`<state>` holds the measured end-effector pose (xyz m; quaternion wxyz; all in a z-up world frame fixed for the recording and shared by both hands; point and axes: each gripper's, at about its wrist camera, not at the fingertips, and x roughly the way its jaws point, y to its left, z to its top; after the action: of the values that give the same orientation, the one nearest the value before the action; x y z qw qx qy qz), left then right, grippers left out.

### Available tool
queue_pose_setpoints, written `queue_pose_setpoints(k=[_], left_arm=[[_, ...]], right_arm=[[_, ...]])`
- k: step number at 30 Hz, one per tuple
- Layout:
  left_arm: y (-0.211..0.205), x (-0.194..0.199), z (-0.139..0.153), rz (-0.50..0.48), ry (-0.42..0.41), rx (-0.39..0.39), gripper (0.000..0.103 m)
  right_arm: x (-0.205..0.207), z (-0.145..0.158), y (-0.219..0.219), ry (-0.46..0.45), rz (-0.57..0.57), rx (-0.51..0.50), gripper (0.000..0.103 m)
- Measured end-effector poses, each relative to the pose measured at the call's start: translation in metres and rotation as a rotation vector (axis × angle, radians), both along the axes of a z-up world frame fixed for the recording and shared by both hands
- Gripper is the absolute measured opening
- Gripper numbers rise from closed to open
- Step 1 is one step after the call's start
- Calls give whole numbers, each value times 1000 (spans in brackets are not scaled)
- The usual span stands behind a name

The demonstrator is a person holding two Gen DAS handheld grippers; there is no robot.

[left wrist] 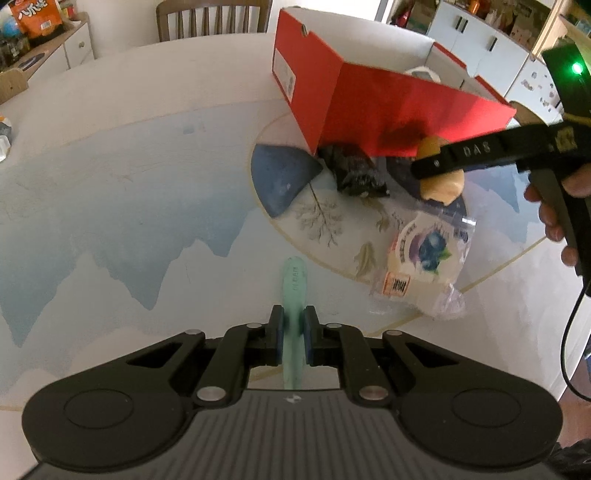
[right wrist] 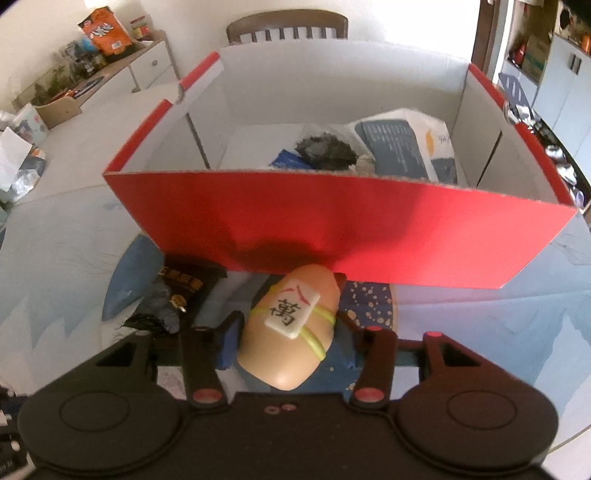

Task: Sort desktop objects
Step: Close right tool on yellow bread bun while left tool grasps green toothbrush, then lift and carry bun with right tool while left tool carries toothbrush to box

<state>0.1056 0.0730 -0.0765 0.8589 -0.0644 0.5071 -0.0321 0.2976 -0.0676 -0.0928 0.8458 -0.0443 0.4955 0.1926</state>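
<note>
My left gripper [left wrist: 294, 325] is shut on a pale green flat plastic stick [left wrist: 294, 291] low over the table. My right gripper [right wrist: 288, 328] is shut on a tan egg-shaped toy [right wrist: 291, 328] with a mahjong tile strapped on by a yellow band; the toy also shows in the left wrist view [left wrist: 441, 182], just in front of the red box [right wrist: 351, 240]. The open red box [left wrist: 388, 107] holds a dark packet [right wrist: 325, 151] and a white-and-blue packet [right wrist: 402, 144]. A black snack packet [left wrist: 354, 170] lies on the table by the box.
A clear-wrapped blueberry pastry [left wrist: 424, 254] lies on the patterned table [left wrist: 129, 184] right of my left gripper. A wooden chair [right wrist: 288, 29] stands behind the table. A sideboard [right wrist: 122, 70] with an orange snack bag [right wrist: 105, 31] is at the far left.
</note>
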Motion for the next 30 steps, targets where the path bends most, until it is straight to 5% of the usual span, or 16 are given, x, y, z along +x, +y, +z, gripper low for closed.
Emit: queue_pose_setpoints(k=[30], left_arm=[[-8, 63, 78, 10, -165, -64, 10]], right_arm=[[2, 95, -33, -127, 101, 60, 51]])
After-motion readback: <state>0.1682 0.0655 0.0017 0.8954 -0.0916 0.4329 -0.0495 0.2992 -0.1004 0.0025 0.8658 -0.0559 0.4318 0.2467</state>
